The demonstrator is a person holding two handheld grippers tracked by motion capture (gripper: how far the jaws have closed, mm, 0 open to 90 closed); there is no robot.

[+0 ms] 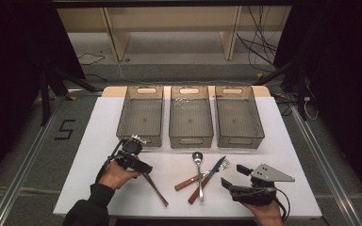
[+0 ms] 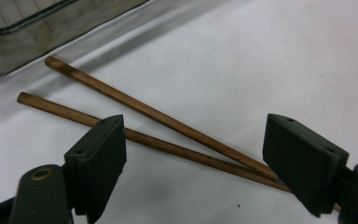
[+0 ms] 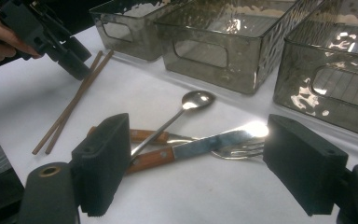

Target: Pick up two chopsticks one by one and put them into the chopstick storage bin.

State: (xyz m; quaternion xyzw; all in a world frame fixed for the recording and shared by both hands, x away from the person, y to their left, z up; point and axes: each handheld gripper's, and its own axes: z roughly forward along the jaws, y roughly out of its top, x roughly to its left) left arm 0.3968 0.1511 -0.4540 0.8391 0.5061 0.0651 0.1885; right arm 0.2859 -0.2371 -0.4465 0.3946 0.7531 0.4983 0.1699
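Observation:
Two brown wooden chopsticks [image 1: 156, 190] lie side by side on the white table [image 1: 292, 150], at front left. My left gripper [image 1: 145, 168] hovers over their far ends. In the left gripper view the chopsticks [image 2: 168, 135] run slantwise between its wide-apart jaws, and the left gripper [image 2: 193, 163] is open with neither pad pressing on them. A spoon [image 1: 198, 162], a wooden-handled knife [image 1: 211, 178] and a fork [image 1: 219, 165] lie crossed in a small pile at front centre. My right gripper [image 1: 234, 176] is open just right of the pile; its own view shows the right gripper [image 3: 203, 163] with nothing in it, facing the knife [image 3: 200, 147].
Three see-through grey bins stand in a row across the far half of the table: left bin [image 1: 139, 136], middle bin [image 1: 191, 139], right bin [image 1: 240, 140]. All look empty. The table's edge runs close in front of both hands.

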